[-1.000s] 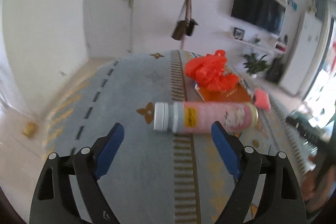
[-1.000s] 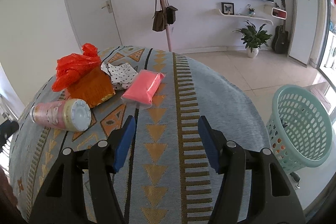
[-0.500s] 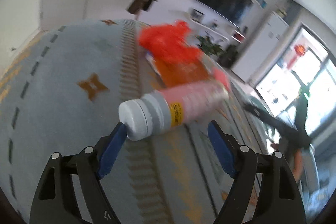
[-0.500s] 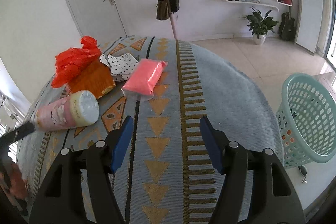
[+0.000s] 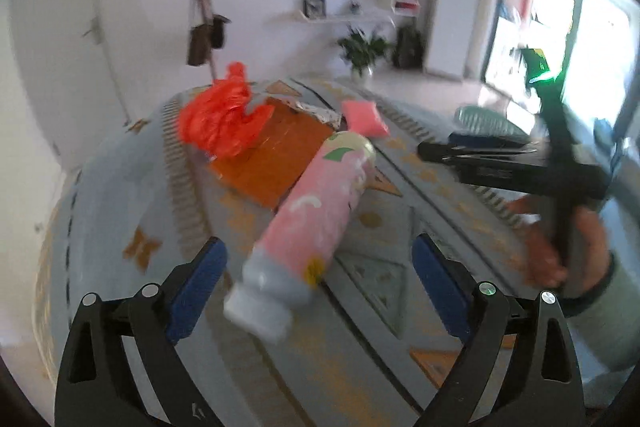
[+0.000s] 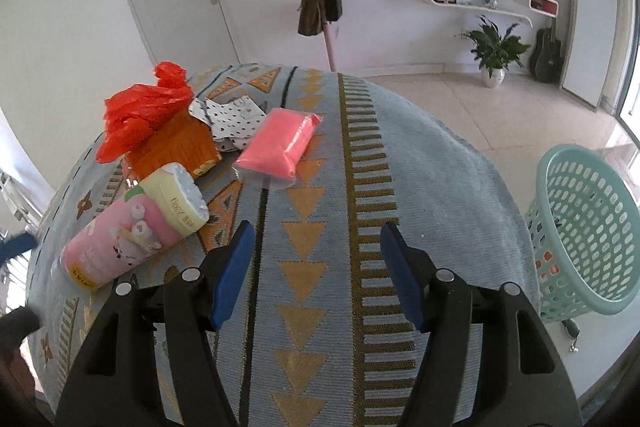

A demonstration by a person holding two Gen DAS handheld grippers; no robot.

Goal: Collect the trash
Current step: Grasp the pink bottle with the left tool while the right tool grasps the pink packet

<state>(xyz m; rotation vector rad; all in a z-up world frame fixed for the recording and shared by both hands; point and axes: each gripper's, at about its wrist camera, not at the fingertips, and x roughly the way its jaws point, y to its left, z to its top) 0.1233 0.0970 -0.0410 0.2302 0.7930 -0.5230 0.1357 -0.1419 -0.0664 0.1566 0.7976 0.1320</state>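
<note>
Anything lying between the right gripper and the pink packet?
No: in the right wrist view only bare patterned tablecloth lies between the right gripper and the pink packet.

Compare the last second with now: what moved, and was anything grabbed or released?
The left gripper swung round the pink bottle, now lining up with its cap end; its jaws have just been opening, the bottle between them, ungripped. In the right wrist view the bottle has turned on the table. Right gripper, red bag, pink packet and basket unchanged.
</note>
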